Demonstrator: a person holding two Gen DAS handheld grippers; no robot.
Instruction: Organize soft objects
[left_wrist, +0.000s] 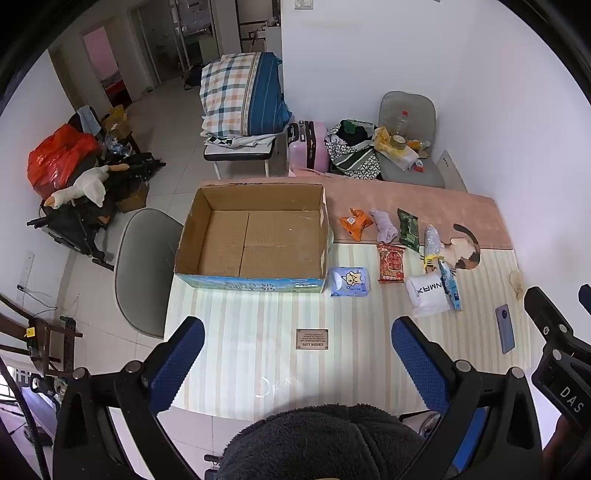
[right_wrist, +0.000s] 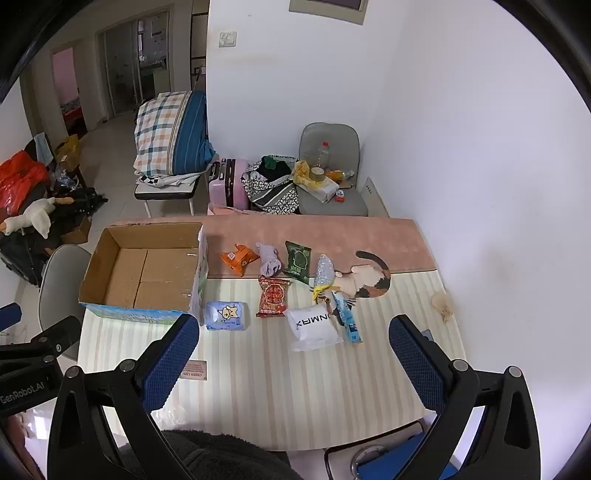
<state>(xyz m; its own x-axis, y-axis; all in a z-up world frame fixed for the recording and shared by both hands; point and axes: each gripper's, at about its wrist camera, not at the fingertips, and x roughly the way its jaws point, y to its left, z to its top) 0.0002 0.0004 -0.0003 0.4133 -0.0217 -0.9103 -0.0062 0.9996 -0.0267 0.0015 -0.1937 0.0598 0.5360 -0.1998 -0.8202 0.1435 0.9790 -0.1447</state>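
An empty cardboard box (left_wrist: 255, 236) (right_wrist: 147, 273) stands at the table's left. To its right lie soft packets: a blue tissue pack (left_wrist: 349, 281) (right_wrist: 226, 315), a red snack bag (left_wrist: 390, 263) (right_wrist: 272, 296), a white pouch (left_wrist: 428, 294) (right_wrist: 312, 325), an orange packet (left_wrist: 354, 222) (right_wrist: 238, 257), a lilac cloth (left_wrist: 385, 225) (right_wrist: 269, 259), a green packet (left_wrist: 409, 229) (right_wrist: 298, 261), a silver glittery item (left_wrist: 431, 240) (right_wrist: 324, 272) and a blue tube (left_wrist: 451, 284) (right_wrist: 347, 320). My left gripper (left_wrist: 297, 334) and right gripper (right_wrist: 293, 332) hover open above the near table, holding nothing.
A phone (left_wrist: 505, 328) lies at the table's right edge and a small plaque (left_wrist: 312, 338) on the striped tablecloth (left_wrist: 258, 350). A grey chair (left_wrist: 142, 266) stands left of the table, another cluttered chair (left_wrist: 410, 147) and a pink suitcase (left_wrist: 308, 146) behind it. A dark fleece garment (left_wrist: 321, 443) fills the bottom.
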